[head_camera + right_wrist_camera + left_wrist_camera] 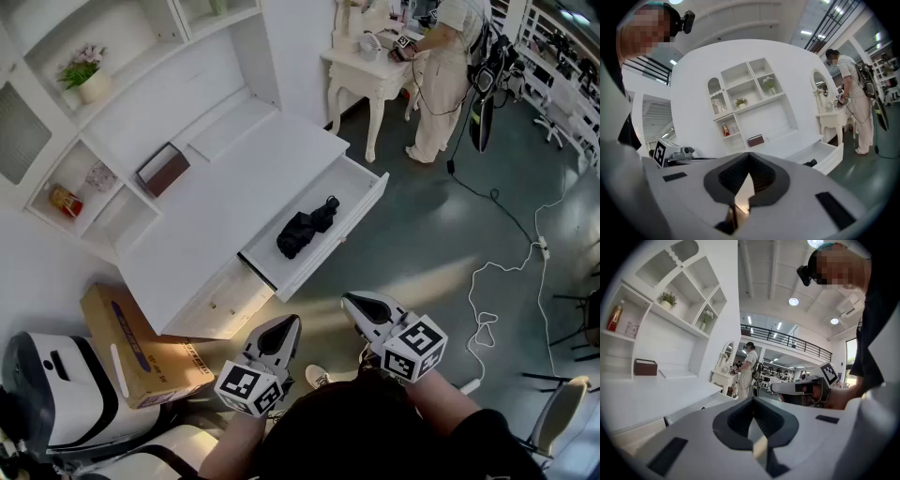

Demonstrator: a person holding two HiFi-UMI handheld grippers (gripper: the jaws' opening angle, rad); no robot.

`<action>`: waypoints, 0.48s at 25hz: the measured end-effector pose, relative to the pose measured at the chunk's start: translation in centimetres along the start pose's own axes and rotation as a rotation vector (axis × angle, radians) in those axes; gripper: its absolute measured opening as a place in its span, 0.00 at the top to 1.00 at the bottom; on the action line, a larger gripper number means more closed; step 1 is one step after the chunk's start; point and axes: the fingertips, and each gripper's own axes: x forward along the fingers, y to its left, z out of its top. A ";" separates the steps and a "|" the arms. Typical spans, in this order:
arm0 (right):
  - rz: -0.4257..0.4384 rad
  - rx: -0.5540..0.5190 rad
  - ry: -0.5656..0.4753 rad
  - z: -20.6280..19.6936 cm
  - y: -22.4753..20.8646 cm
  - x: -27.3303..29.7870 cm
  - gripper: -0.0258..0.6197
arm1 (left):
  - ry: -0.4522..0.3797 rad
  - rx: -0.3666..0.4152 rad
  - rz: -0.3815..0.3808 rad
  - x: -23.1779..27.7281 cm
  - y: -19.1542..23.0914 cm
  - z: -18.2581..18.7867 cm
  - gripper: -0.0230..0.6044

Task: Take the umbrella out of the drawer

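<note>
A black folded umbrella (307, 228) lies in the open drawer (339, 234) of the white desk (211, 211). In the right gripper view the umbrella (810, 162) shows as a small dark shape inside the drawer (829, 153). My left gripper (284, 325) and right gripper (353, 302) hover side by side over the floor, close to my body and well short of the drawer. Both are shut with nothing between the jaws. The left gripper view shows its own shut tips (752, 399) and the right gripper (799, 387) beside it.
A brown box (162, 169) sits on the desk under the shelf hutch. A cardboard carton (141, 349) and a white machine (56, 398) stand at the left on the floor. A person (441, 75) works at a white vanity table. Cables (506, 272) trail on the floor at the right.
</note>
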 end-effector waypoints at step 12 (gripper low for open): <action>0.007 -0.037 0.000 0.0 0.0 -0.2 0.96 | 0.004 -0.019 -0.006 0.4 0.0 -0.3 0.96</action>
